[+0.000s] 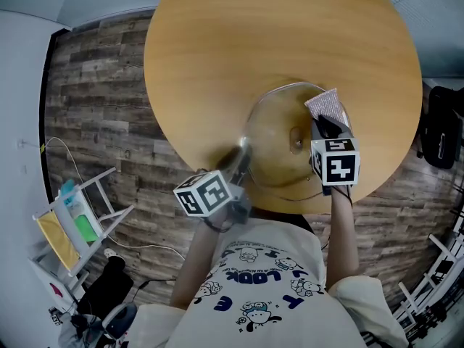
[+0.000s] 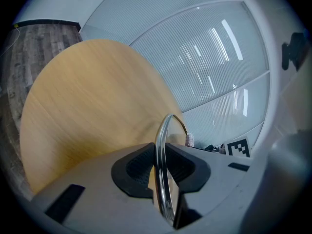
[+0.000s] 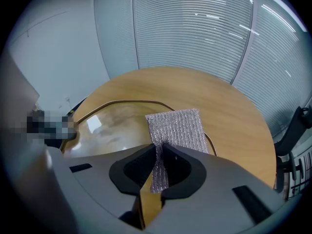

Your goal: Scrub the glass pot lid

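A glass pot lid (image 1: 279, 140) with a metal rim is held over the near edge of the round wooden table (image 1: 275, 42). My left gripper (image 1: 239, 162) is shut on the lid's rim (image 2: 163, 179) at its left side, the rim standing edge-on between the jaws. My right gripper (image 1: 322, 125) is shut on a silvery mesh scrubbing cloth (image 3: 175, 128), which lies against the lid's glass (image 3: 107, 126) near its far right edge. The cloth (image 1: 326, 105) pokes out beyond the right gripper in the head view. The lid's knob (image 1: 296, 141) shows at the middle.
A folding rack (image 1: 72, 223) with coloured items stands on the wood-plank floor at lower left, with cables nearby. A dark chair (image 1: 438, 125) sits at the right. Glass walls with blinds (image 3: 195, 28) lie beyond the table.
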### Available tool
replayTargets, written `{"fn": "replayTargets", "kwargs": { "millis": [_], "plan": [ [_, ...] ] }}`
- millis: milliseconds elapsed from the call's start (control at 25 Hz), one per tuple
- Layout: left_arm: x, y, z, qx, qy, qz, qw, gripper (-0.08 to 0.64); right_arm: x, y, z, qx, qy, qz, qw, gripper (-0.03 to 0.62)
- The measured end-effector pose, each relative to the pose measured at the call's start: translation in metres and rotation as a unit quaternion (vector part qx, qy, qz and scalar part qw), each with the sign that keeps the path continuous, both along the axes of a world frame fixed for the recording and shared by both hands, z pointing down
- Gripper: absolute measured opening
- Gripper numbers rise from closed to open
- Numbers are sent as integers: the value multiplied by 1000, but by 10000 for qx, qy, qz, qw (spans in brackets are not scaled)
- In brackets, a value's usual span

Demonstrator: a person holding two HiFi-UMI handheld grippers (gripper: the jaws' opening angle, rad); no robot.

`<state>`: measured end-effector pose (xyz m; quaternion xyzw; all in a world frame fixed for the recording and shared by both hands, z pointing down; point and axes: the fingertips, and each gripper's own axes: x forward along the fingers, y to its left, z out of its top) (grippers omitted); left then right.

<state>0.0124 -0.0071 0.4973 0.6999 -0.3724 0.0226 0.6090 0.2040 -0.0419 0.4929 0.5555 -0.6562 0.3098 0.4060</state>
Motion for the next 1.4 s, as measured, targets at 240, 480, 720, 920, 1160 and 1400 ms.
{"fn": "replayTargets", "kwargs": {
  "millis": [240, 480, 720, 920, 1160, 1400],
  "plan": [
    [0, 1, 1, -5, 12, 1, 10000, 75, 8, 6, 1, -22, 64, 99, 9999, 58],
    [-2, 2, 4, -73, 23, -16, 10000, 75, 11, 8, 1, 62, 81, 164, 9998, 58],
    [-4, 6, 4, -116, 75, -52, 9999, 75, 11, 18, 1, -54, 93, 256, 9996, 58],
    [-4, 7, 5, -176, 121, -64, 9998, 75, 13, 23, 2, -82, 140, 290, 9994, 58],
    [-5, 9, 7, -209, 131, -72, 9997, 75, 11, 32, 3, -180, 146, 342, 9991, 60],
    [-6, 11, 7, -197, 156, -72, 9997, 75, 11, 41, 4, -225, 133, 398, 9989, 58]
  ]
}}
